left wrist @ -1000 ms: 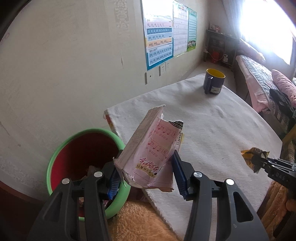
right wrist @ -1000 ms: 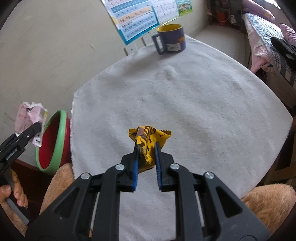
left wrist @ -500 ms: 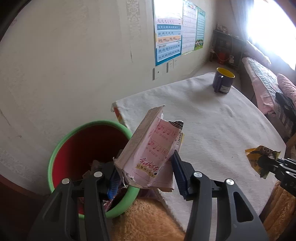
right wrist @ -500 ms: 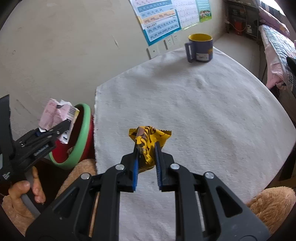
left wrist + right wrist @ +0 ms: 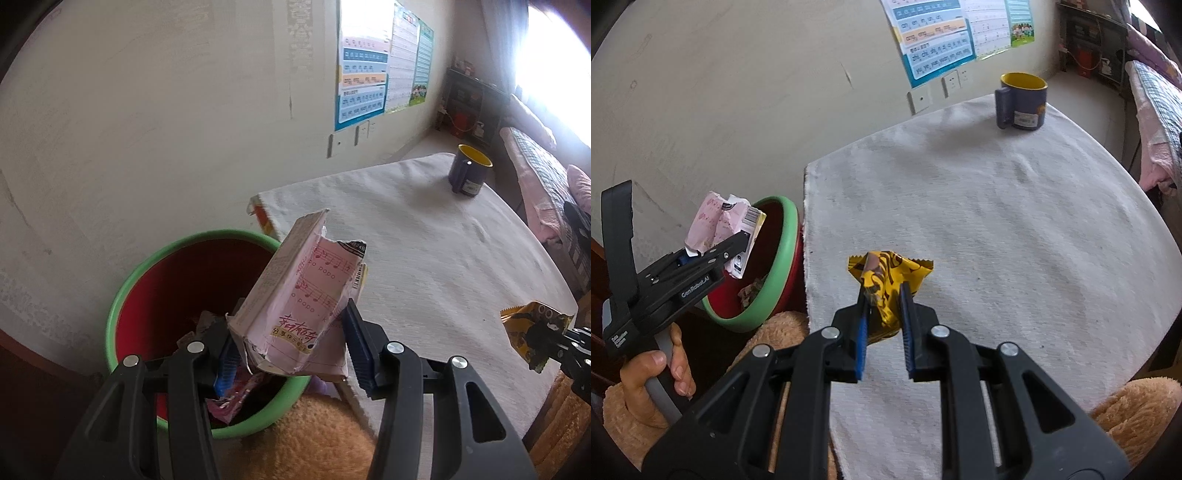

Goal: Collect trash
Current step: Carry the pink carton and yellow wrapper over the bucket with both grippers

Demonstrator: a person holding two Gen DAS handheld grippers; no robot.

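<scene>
My left gripper (image 5: 291, 332) is shut on a torn pink carton (image 5: 303, 295) printed with music notes. It holds the carton over the near rim of a red bin with a green rim (image 5: 166, 251) that has several wrappers inside. The carton (image 5: 720, 221) and the bin (image 5: 786, 251) also show in the right wrist view, left of the table. My right gripper (image 5: 882, 306) is shut on a yellow snack wrapper (image 5: 886, 273) and holds it above the table's near left part. The wrapper (image 5: 532, 328) also shows at the right edge of the left wrist view.
A white cloth covers the table (image 5: 997, 206). A blue mug with a yellow inside (image 5: 1021, 101) stands at its far side. A wall with posters (image 5: 369, 66) is behind the bin. A bed (image 5: 546, 184) lies at the far right.
My left gripper has moved left with the carton, from over the table's corner to over the bin. My right gripper has followed left with the yellow wrapper.
</scene>
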